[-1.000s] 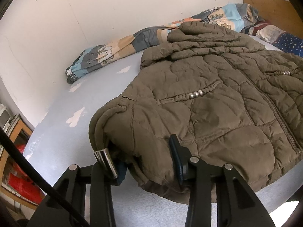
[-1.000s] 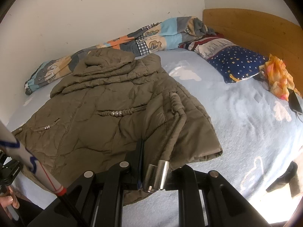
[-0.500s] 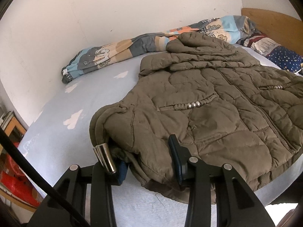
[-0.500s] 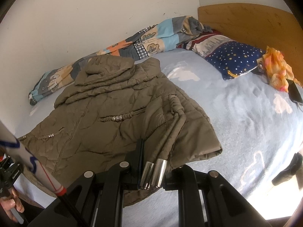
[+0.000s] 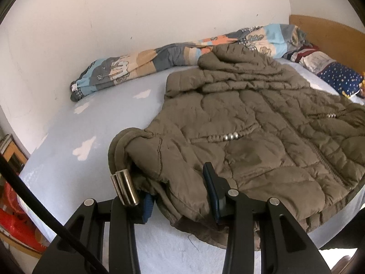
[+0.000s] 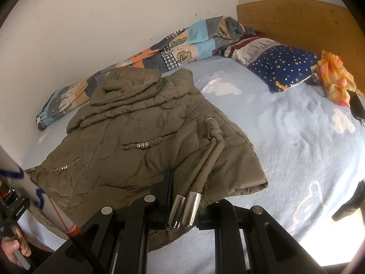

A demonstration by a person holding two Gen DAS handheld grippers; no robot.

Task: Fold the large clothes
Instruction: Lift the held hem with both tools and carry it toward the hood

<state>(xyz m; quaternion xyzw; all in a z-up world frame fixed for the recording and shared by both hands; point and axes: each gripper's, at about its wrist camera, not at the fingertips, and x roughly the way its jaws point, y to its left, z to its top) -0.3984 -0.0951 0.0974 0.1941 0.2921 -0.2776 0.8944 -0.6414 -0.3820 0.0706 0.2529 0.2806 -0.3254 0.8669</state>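
So there's a big olive-brown quilted jacket [image 5: 262, 137] lying spread out on a bed with a light blue sheet [image 6: 296, 137], hood end toward the white wall and hem end nearest the cameras. Both bottom corners are grabbed. The left hand-held gripper [image 5: 180, 196] has its jaws closed onto a thick bunch of the hem at the jacket's left corner, and a drawcord with shiny metal tips [image 5: 125, 189] dangles over the left finger. The right hand-held gripper [image 6: 184, 196] is pinched almost completely together on the other corner, where a second cord with metal ends [image 6: 184, 210] hangs just in front of the jaws.

Along the wall there's a rolled-up patchwork blanket [image 5: 141, 66] just behind the hood. A star-print navy pillow [image 6: 282, 68] sits up by the wooden headboard [image 6: 296, 16], with an orange cloth [image 6: 335, 77] just beside it. In the right wrist view, a hand [image 6: 13, 248] shows at the bottom left edge.
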